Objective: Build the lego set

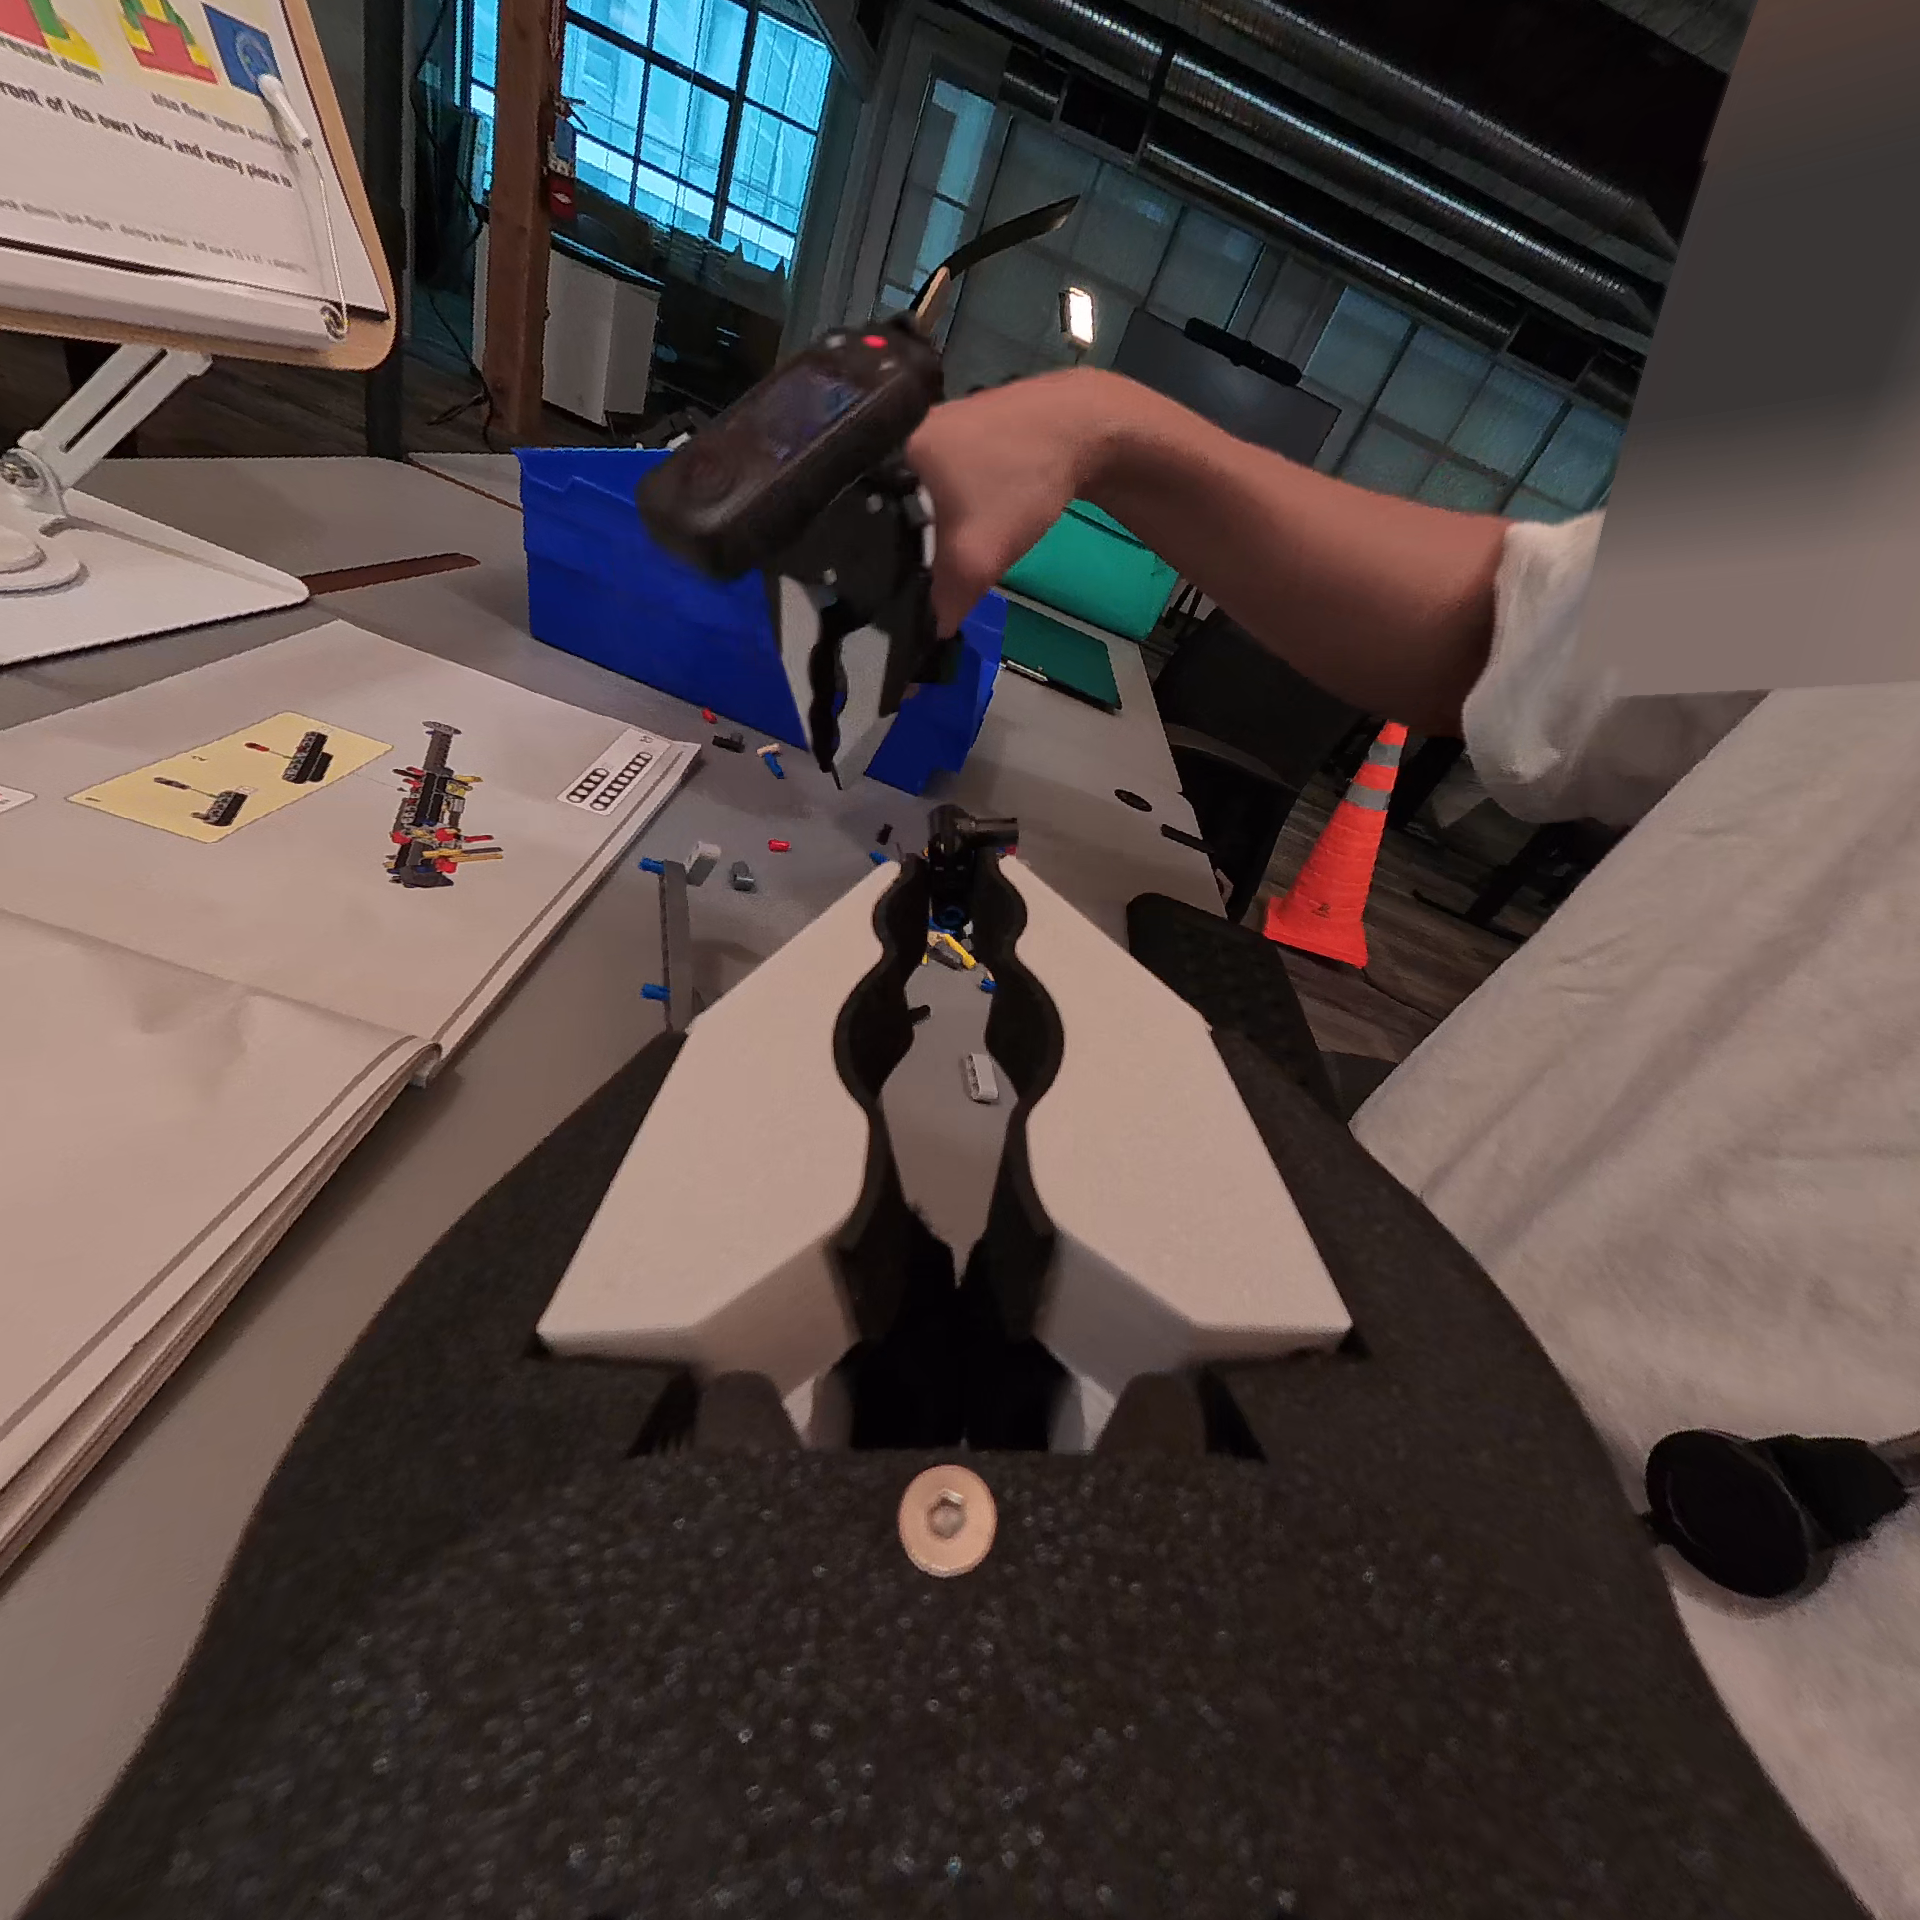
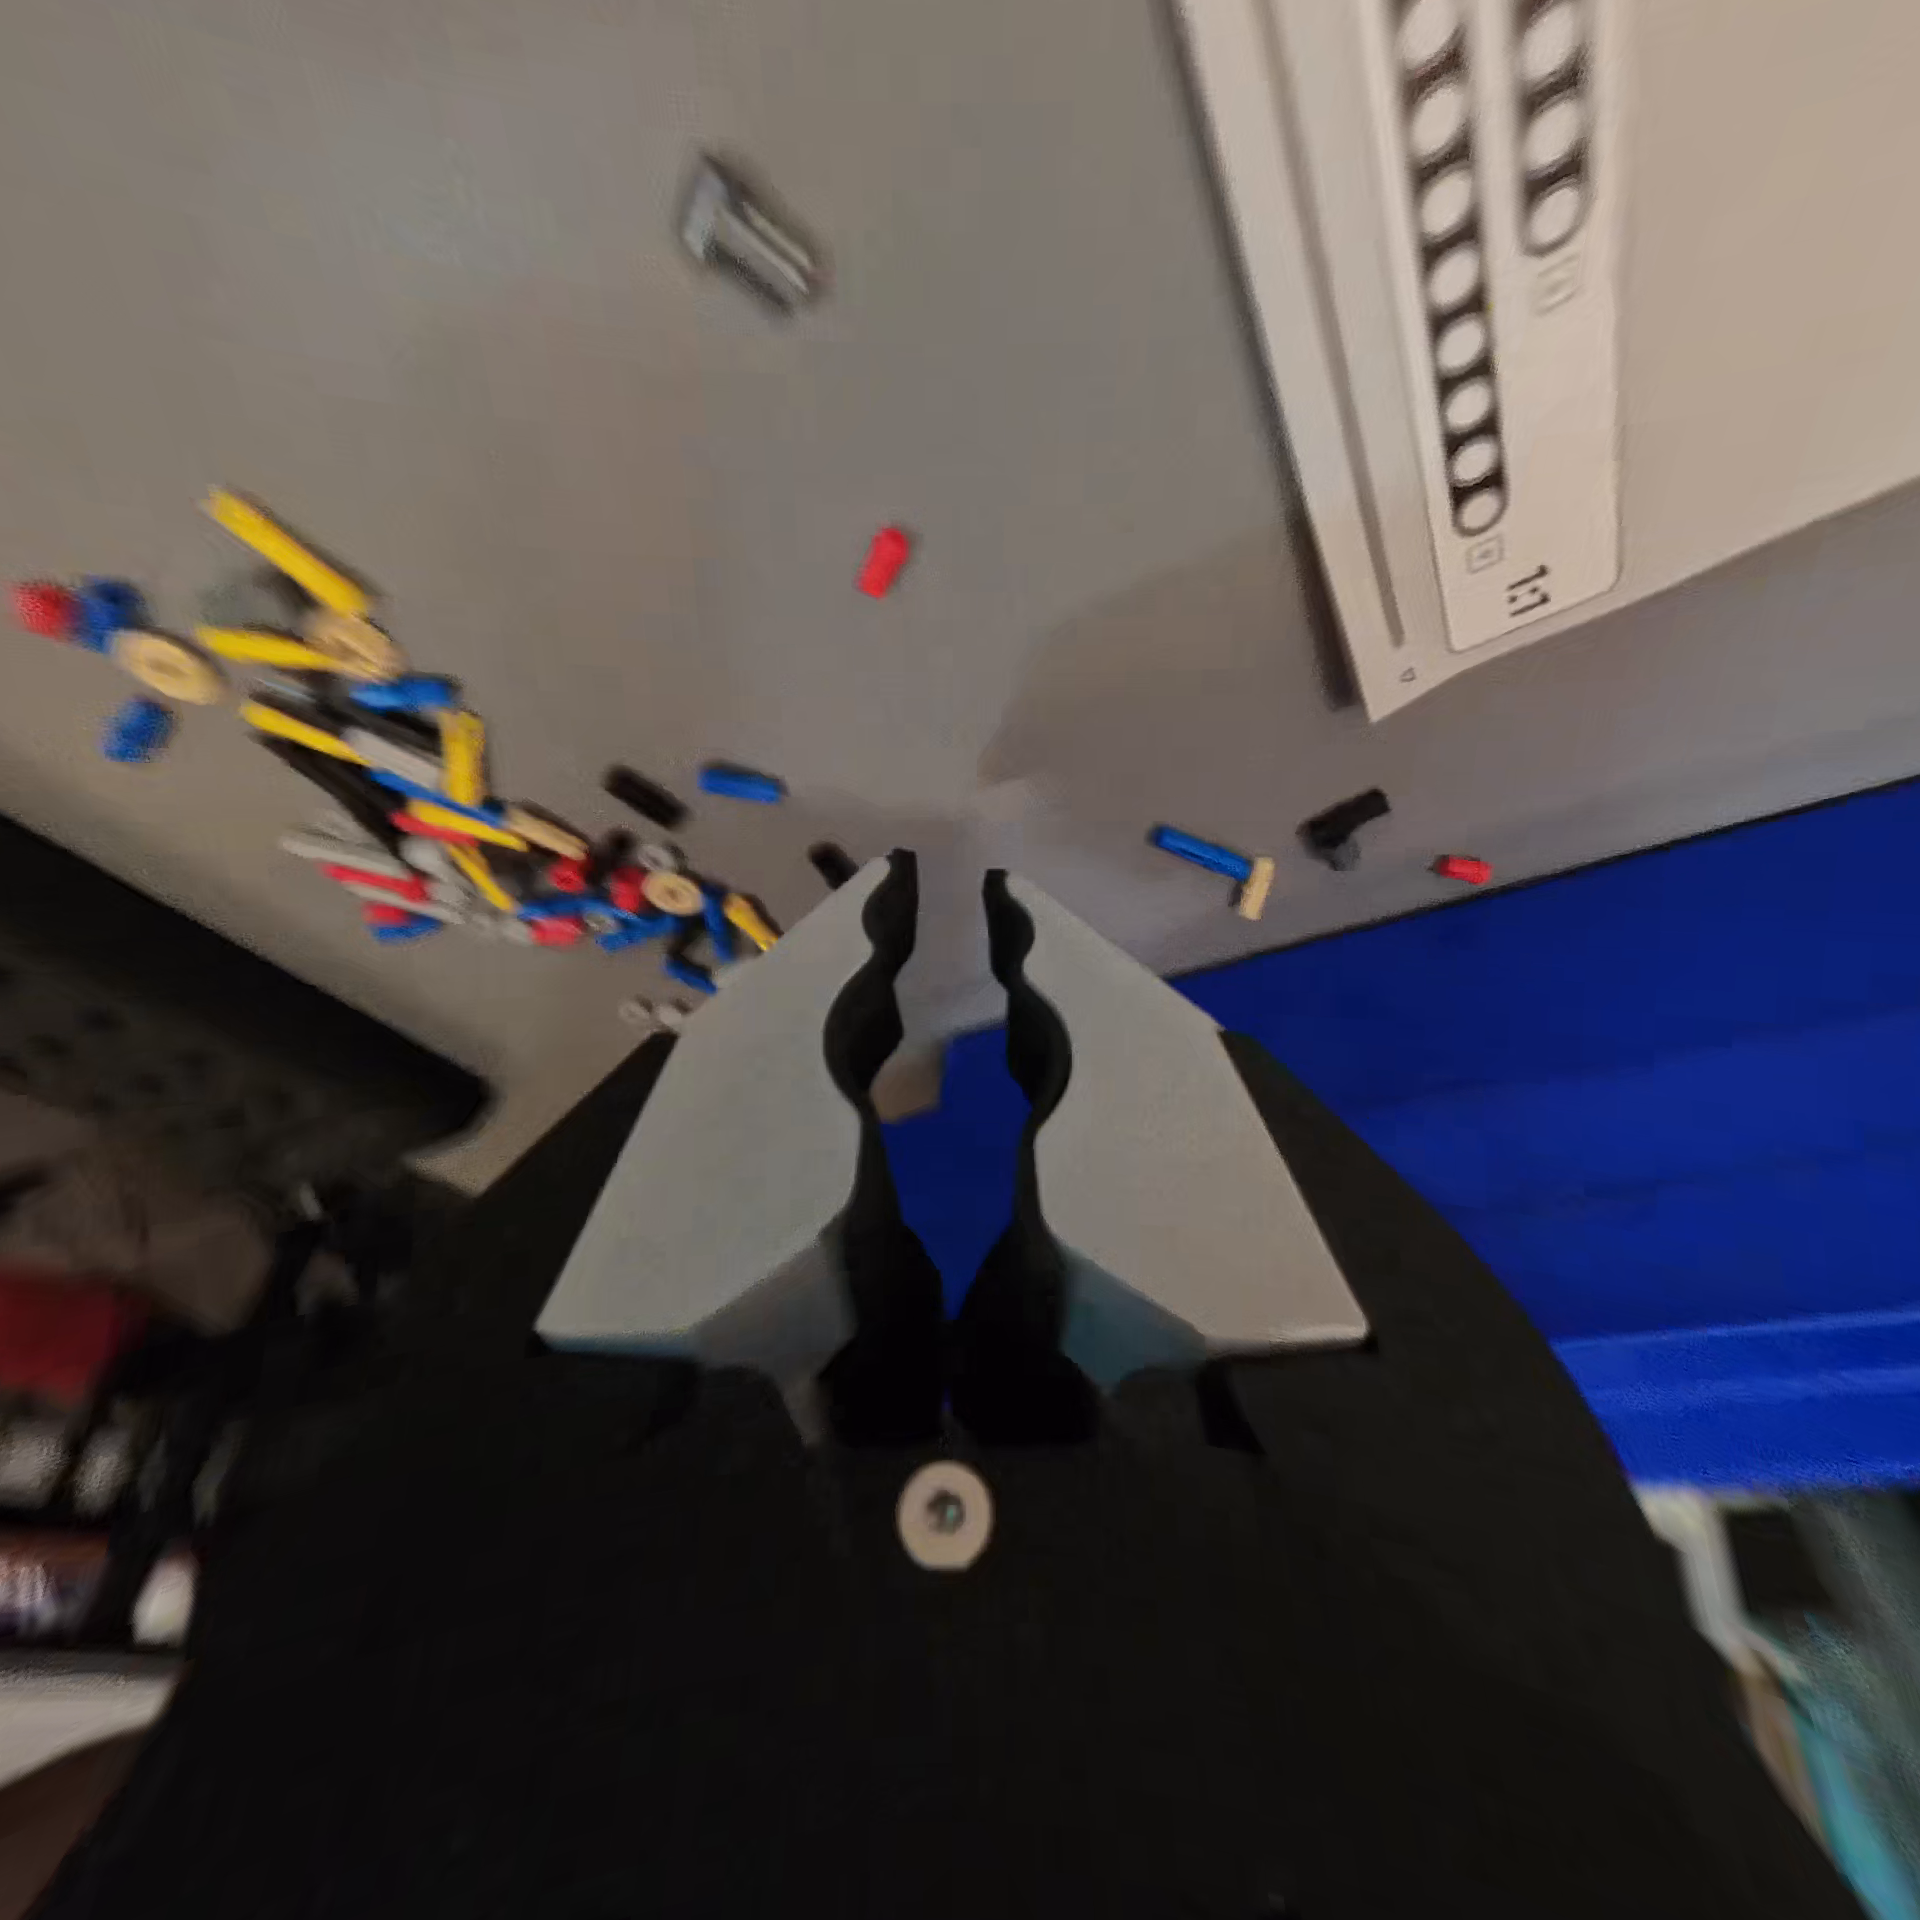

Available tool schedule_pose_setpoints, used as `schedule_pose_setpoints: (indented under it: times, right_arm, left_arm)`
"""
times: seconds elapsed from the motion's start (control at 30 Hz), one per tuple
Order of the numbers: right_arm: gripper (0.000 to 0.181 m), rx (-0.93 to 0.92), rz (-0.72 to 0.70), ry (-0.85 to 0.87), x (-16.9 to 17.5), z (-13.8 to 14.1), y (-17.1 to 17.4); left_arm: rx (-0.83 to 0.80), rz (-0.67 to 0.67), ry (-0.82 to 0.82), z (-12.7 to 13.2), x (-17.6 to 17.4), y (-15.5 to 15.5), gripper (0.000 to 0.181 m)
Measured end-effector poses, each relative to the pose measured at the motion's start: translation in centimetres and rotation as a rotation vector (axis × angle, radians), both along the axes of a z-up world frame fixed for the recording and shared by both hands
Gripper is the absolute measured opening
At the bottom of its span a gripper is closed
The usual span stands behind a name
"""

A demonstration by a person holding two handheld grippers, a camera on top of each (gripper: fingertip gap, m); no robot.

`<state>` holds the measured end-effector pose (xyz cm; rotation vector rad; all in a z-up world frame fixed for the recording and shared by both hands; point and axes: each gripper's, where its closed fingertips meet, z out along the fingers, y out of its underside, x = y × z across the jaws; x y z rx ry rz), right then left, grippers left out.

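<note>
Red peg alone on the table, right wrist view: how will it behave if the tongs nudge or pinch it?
The red peg looks short and round-bodied, so a nudge would probably roll it across the smooth grey table. It seems tiny and light, likely to skid. The right tongs stand slightly apart; an off-centre pinch might squirt it out.

Industrial loft-type room. Far wall: tall multi-pane grid windows (image 1: 675, 125) lit blue-white, brown timber post (image 1: 523, 208) in front of them on the left. Dark ceiling with corrugated metal ducts (image 1: 1382, 135) running across on the right. Glass partition panels (image 1: 1455, 343) along the far right; one small bright rectangular lamp (image 1: 1078, 314) glows there. Grey flat table (image 1: 499, 540) fills the near and left side; a second grey table with a teal panel (image 1: 1091, 566) sits farther back. Dark wood-plank floor (image 1: 1382, 987) on the right, orange traffic cone with grey bands (image 1: 1340, 852) standing on it. Black mesh chair back (image 1: 1226, 977) near the cone.
</note>
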<state>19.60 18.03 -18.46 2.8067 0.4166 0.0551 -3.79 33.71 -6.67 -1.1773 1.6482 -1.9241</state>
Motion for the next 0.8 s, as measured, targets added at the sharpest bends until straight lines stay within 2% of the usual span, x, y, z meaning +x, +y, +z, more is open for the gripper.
schedule_pose_setpoints:
  times: [0.07,0.13,0.2,0.3,0.37,0.43,0.5,0.57,0.67,0.8]
  right_arm:
    - [0.012,0.243,-0.083,0.065,-1.4,0.8,0.7]
    - [0.011,0.508,-0.127,0.032,-1.7,1.7,1.0]
    - [0.007,0.661,-0.187,0.014,-2.2,1.5,-0.3]
    - [0.007,0.822,-0.355,-0.086,-1.5,1.4,-1.6]
    - [0.01,0.876,-0.474,-0.113,-2.2,1.7,-1.8]
    - [0.008,0.948,-0.541,-0.21,-2.5,1.9,-1.9]
    - [0.007,0.956,-0.619,-0.268,-2.4,0.4,-2.6]
    - [0.022,0.95,-0.742,-0.226,-2.6,-1.7,-3.1]
    - [0.025,0.991,-0.907,-0.201,-2.3,-2.6,-3.5]
    - [0.021,1.011,-0.91,-0.23,-2.4,-2.6,-3.0]
  left_arm:
    - [-0.004,0.005,-0.009,0.2,-0.1,0.2,0.006]
    - [-0.016,-0.001,-0.005,0.2,0.0,0.2,0.006]
    - [-0.024,-0.007,-0.004,0.2,0.0,0.1,0.006]
    - [-0.033,-0.023,-0.002,0.2,0.0,-0.3,0.006]
    - [-0.035,-0.037,-0.001,0.2,-0.1,-0.7,0.007]
    - [-0.02,-0.044,0.009,-0.3,0.0,-0.9,0.007]
    - [-0.004,-0.046,0.019,-0.6,0.0,-1.0,0.007]
    - [-0.013,-0.049,0.013,-0.5,0.0,-1.1,0.006]
    - [-0.042,-0.063,0.025,-0.6,0.1,-1.2,0.007]
    - [-0.073,-0.072,0.031,-0.6,0.1,-1.2,0.006]
